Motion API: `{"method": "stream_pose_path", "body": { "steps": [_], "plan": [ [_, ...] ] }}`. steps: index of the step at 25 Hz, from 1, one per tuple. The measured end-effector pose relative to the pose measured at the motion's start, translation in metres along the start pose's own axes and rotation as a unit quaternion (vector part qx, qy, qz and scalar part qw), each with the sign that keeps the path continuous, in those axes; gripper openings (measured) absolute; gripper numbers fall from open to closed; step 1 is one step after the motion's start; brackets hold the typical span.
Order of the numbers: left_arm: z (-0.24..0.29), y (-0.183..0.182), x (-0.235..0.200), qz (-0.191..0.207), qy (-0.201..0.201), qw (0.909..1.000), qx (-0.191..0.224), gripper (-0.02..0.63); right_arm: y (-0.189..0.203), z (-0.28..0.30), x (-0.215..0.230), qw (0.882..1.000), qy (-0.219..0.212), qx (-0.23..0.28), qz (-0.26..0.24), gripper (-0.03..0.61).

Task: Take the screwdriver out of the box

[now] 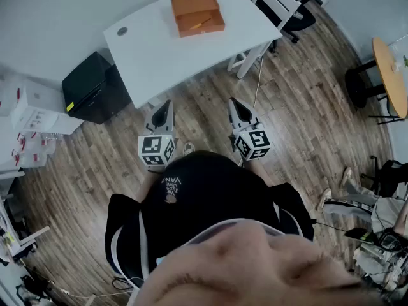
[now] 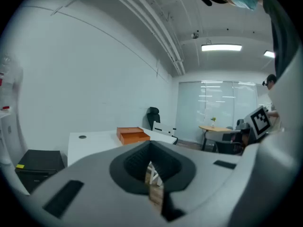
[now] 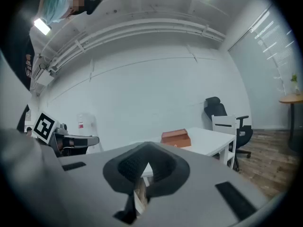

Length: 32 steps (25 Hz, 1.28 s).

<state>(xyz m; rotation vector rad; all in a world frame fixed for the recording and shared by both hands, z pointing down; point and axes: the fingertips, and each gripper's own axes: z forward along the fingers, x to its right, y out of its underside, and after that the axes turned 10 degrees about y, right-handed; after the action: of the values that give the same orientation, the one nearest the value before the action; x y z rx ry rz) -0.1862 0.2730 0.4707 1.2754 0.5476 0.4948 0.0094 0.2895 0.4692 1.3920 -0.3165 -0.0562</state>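
Note:
An orange box [image 1: 197, 14] stands open on the far part of the white table [image 1: 159, 50]. A thin pale thing that looks like the screwdriver [image 1: 201, 23] lies in its front tray. My left gripper [image 1: 164, 107] and right gripper [image 1: 237, 104] hang side by side over the wooden floor, well short of the table, both pointing toward it. Each has its jaws together with nothing between them. In the left gripper view the box [image 2: 132, 135] sits far beyond the left gripper [image 2: 152, 174]. In the right gripper view the box [image 3: 176, 138] lies far beyond the right gripper [image 3: 142, 183].
A black cabinet [image 1: 92, 88] stands at the table's left end. A white chair [image 1: 274, 2] and a black office chair [image 1: 303, 11] are at its right end. A round wooden table [image 1: 390, 75] is at far right, white shelves [image 1: 25, 120] at left, a seated person's legs [image 1: 357, 196] at lower right.

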Motion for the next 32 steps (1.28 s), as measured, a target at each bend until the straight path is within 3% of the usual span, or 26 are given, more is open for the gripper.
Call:
{"method": "stream_pose_path", "body": {
  "steps": [8,20,32],
  "plan": [
    [0.005,-0.001,-0.028,-0.003,0.009,1.0,-0.001,0.017,-0.01,0.022,-0.013,1.0,0.002,0.021,0.0,0.012],
    [0.014,-0.003,-0.083,-0.002,0.048,0.9988,-0.009,0.016,-0.005,0.057,-0.031,0.999,0.053,0.012,0.001,0.012],
    [0.047,-0.007,-0.106,-0.006,0.053,0.9985,-0.015,0.016,-0.012,0.086,-0.011,0.997,0.075,0.013,0.01,0.012]
  ]
}}
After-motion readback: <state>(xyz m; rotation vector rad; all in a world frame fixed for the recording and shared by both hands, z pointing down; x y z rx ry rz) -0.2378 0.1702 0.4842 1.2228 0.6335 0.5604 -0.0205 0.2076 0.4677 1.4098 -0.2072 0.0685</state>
